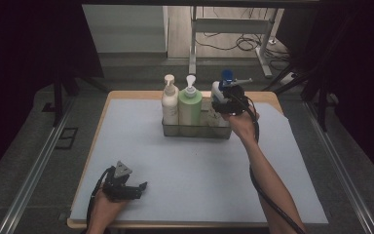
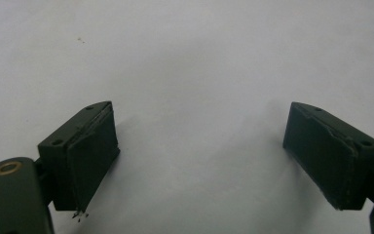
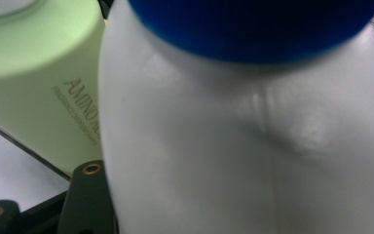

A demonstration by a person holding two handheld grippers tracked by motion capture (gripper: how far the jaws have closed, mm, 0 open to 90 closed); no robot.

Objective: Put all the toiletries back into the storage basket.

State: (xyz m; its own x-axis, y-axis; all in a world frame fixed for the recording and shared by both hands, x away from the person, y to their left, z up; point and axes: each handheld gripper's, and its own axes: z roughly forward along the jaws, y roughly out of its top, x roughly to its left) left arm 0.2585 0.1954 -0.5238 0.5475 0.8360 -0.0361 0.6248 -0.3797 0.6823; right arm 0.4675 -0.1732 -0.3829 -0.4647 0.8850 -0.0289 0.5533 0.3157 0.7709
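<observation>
Dark walls and a grey floor with cables sit behind a table (image 1: 126, 97) with a pale cover. At the far side of the table stands a see-through bin (image 1: 195, 129). Inside the bin are a cream bottle (image 1: 169, 105), a green bottle (image 1: 190, 107) and a white bottle with a blue cap (image 1: 219, 87). The right gripper (image 1: 231, 102) is grasping the white bottle at the bin's right end. The left gripper (image 1: 139, 187) lies far from the bin, near the front edge, its jaws wide apart with nothing in them.
</observation>
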